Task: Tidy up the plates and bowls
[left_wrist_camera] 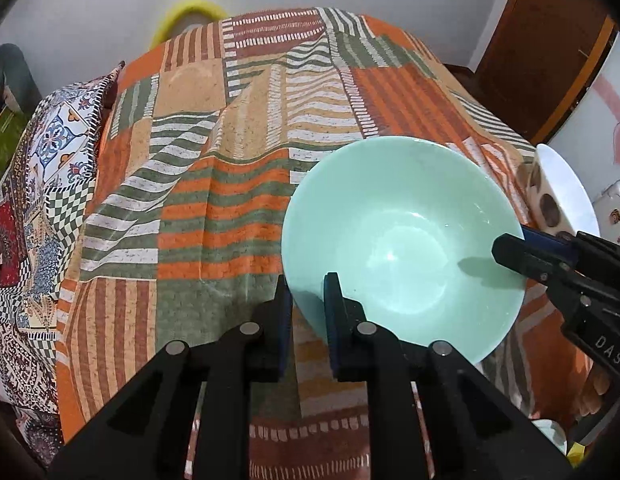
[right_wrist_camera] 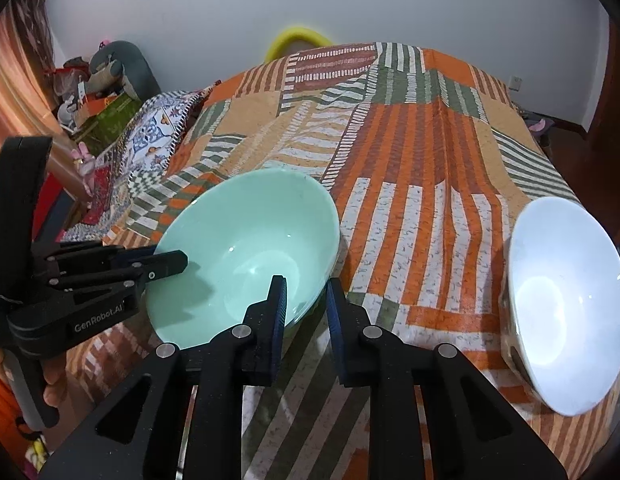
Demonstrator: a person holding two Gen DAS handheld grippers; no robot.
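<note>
A mint green bowl [left_wrist_camera: 402,240] sits on the striped bedspread; it also shows in the right wrist view [right_wrist_camera: 245,252]. My left gripper [left_wrist_camera: 307,292] straddles its near-left rim, one finger inside and one outside, jaws narrowly apart around the rim. My right gripper [right_wrist_camera: 305,296] straddles the bowl's right rim the same way; it shows in the left wrist view [left_wrist_camera: 510,252] at the bowl's right edge. A white bowl [right_wrist_camera: 566,304] with a spotted outside lies to the right, also at the right edge of the left wrist view [left_wrist_camera: 566,196].
The patchwork orange, green and cream bedspread [right_wrist_camera: 410,152] covers the bed. A patterned pillow [left_wrist_camera: 49,160] lies at the left. A yellow ring [right_wrist_camera: 297,40] leans behind the bed against the wall. Cluttered boxes [right_wrist_camera: 97,108] stand at far left.
</note>
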